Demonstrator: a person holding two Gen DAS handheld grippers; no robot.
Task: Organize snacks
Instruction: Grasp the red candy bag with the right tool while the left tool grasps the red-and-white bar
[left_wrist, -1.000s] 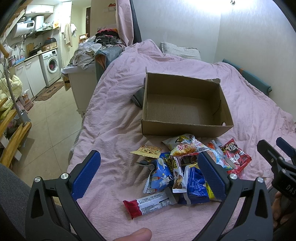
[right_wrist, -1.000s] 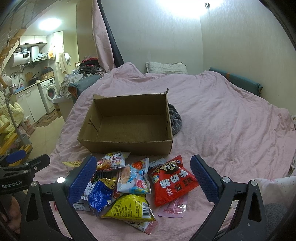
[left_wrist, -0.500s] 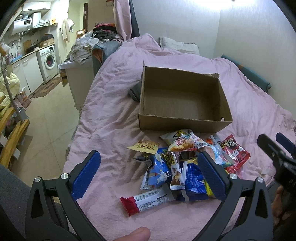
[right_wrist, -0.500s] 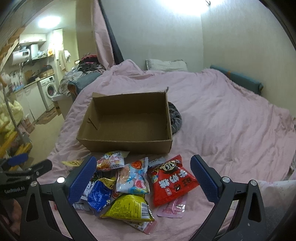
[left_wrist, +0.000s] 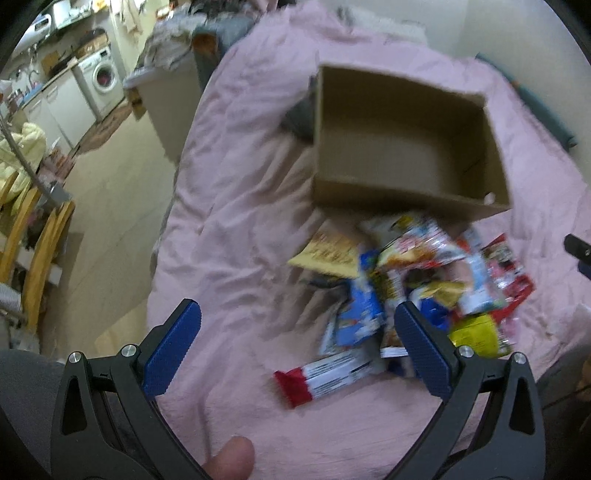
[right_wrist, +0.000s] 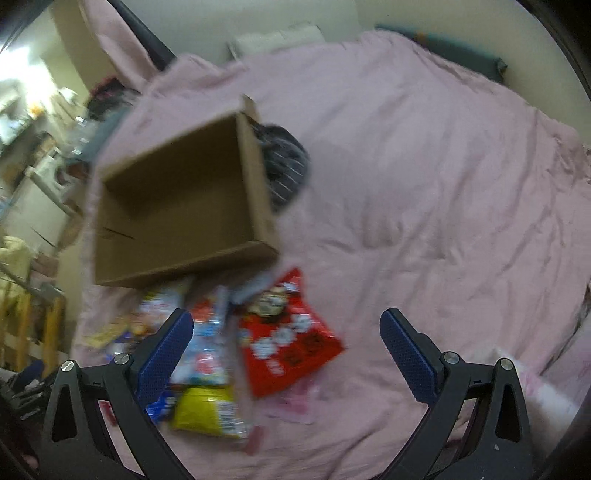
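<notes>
Red-ended snack bar (left_wrist: 327, 376) lies crosswise, red end leftward; left claw (left_wrist: 295, 347) and right claw (right_wrist: 286, 354) both spread, empty.

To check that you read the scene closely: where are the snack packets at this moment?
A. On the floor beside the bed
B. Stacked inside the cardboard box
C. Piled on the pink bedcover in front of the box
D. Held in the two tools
C: the snack packets lie heaped on the pink bedcover in front of the cardboard box, whose inside shows only bare cardboard.
</notes>
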